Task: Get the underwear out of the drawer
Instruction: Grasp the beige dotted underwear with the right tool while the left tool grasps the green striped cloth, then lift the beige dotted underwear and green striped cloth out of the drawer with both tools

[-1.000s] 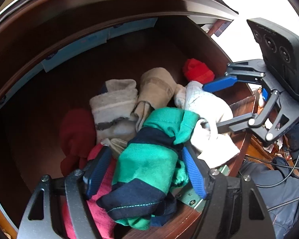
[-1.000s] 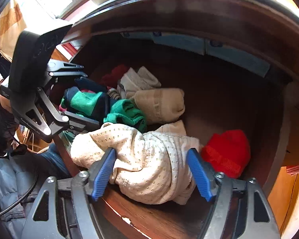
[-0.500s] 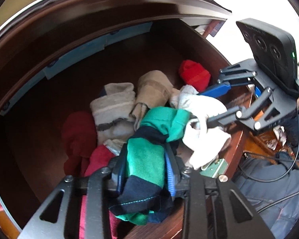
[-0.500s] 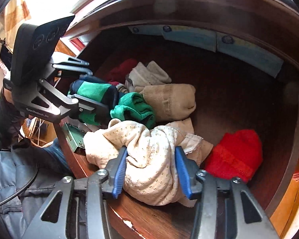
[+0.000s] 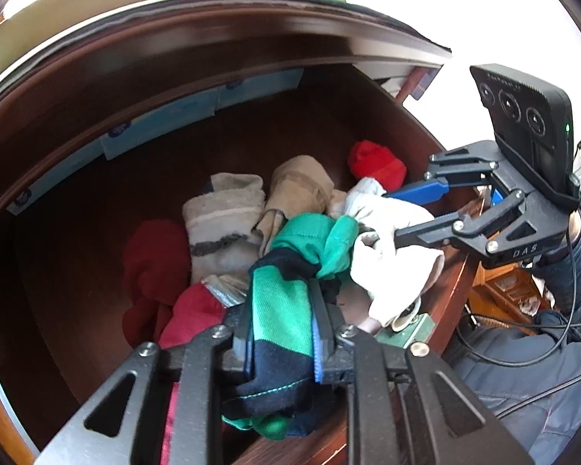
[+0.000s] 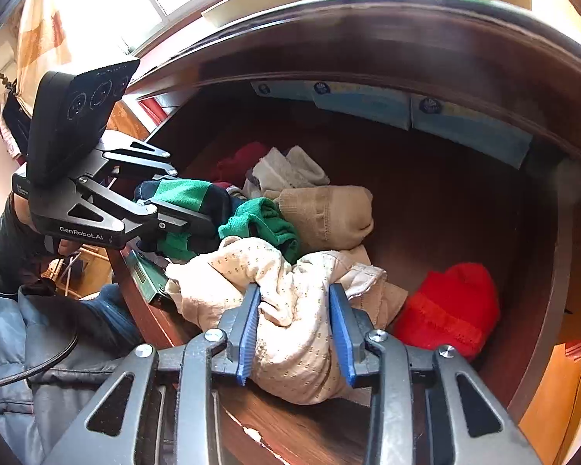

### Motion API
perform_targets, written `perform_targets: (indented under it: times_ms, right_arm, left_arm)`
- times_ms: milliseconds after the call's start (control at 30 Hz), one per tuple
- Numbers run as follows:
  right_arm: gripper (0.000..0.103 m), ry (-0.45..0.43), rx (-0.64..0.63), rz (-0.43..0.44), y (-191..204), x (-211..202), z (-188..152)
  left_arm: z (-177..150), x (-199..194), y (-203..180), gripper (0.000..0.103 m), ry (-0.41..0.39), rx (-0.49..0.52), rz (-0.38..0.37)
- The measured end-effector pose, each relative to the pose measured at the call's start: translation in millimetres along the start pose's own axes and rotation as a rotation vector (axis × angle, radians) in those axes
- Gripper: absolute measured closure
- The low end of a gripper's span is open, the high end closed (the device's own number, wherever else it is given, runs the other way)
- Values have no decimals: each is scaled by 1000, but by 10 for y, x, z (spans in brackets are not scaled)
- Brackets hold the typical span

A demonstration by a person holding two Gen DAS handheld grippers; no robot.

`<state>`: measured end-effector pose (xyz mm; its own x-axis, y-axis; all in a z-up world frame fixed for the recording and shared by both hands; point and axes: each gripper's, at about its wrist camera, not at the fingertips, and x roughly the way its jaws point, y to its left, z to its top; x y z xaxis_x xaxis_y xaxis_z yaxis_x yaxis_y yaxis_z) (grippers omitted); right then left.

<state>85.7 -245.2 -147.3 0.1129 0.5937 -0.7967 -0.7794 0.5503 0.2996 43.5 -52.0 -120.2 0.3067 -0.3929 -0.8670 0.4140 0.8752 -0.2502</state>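
Both grippers just closing, clamped: left gripper green-navy underwear, right gripper cream underwear, drawer front edge.

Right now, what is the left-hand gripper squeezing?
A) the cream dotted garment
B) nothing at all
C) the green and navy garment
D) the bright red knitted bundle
C: the left gripper has just closed its blue pads on the green and navy garment.
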Motion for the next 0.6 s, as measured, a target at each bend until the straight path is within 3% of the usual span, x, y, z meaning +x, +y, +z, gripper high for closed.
perform_targets:
  times_ms: [600]
  right_arm:
    - [80, -159, 23, -32, 51, -225, -132]
  left_arm:
    - [-195, -185, -32, 89, -193, -60, 39]
